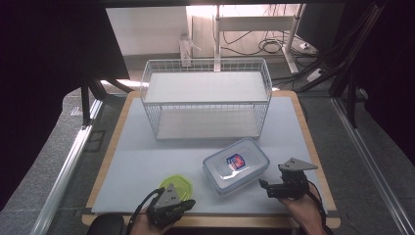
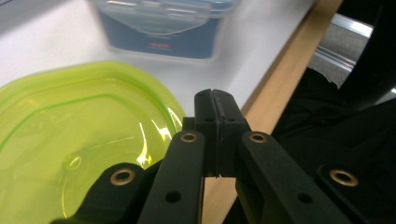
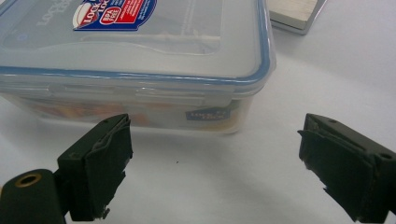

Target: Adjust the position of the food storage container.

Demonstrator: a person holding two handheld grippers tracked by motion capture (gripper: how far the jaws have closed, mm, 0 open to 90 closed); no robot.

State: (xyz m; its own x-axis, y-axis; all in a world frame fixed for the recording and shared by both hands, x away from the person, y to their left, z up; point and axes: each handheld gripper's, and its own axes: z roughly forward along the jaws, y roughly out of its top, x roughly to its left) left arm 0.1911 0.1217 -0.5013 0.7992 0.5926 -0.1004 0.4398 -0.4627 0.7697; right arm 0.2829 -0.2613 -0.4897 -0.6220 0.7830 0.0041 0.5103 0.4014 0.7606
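My right gripper [image 3: 215,163] gaped before the clear box [image 3: 135,60]; left gripper [image 2: 215,112] clenched empty beside green lid [image 2: 70,140]. Best squared on the box wall first.

A white wire basket [image 1: 205,98] stands at the far side of the pale table mat [image 1: 147,156].

Left gripper [image 1: 188,203] fingers pressed together, right gripper [image 1: 264,186] fingers spread wide

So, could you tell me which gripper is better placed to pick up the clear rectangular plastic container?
Right: the right gripper faces the clear rectangular plastic container, jaws open. The left gripper is shut.
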